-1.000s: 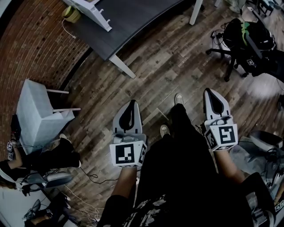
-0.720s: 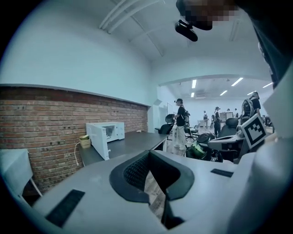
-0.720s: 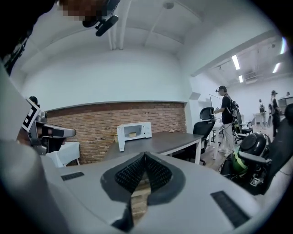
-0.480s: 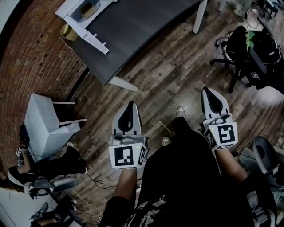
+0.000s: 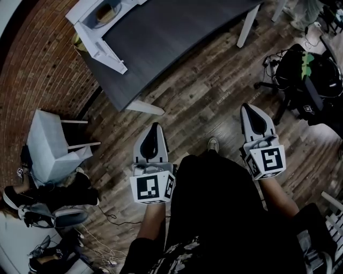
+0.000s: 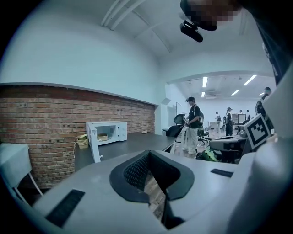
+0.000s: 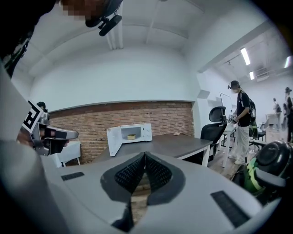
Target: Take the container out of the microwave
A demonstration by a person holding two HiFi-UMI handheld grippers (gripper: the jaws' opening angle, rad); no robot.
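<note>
A white microwave [image 5: 94,21] stands with its door [image 5: 107,52] swung open at the far left end of a dark table [image 5: 171,32]. Inside it sits a small pale container [image 5: 109,9], also seen in the left gripper view [image 6: 103,136] and the right gripper view [image 7: 131,136]. My left gripper [image 5: 154,127] and right gripper [image 5: 250,107] are held out over the wooden floor, well short of the table. Both are shut with nothing in them. The jaws of each meet at the tips in the gripper views [image 6: 149,153] [image 7: 144,154].
A white side table [image 5: 51,144] stands by the brick wall at the left. A woven basket [image 6: 82,140] sits beside the microwave. An office chair with a bag [image 5: 303,67] is at the right. People [image 6: 192,125] stand further back. Cables [image 5: 102,211] lie on the floor.
Both grippers have moved forward across the floor, still shut. The table and the open microwave have come nearer and slid lower in the head view.
</note>
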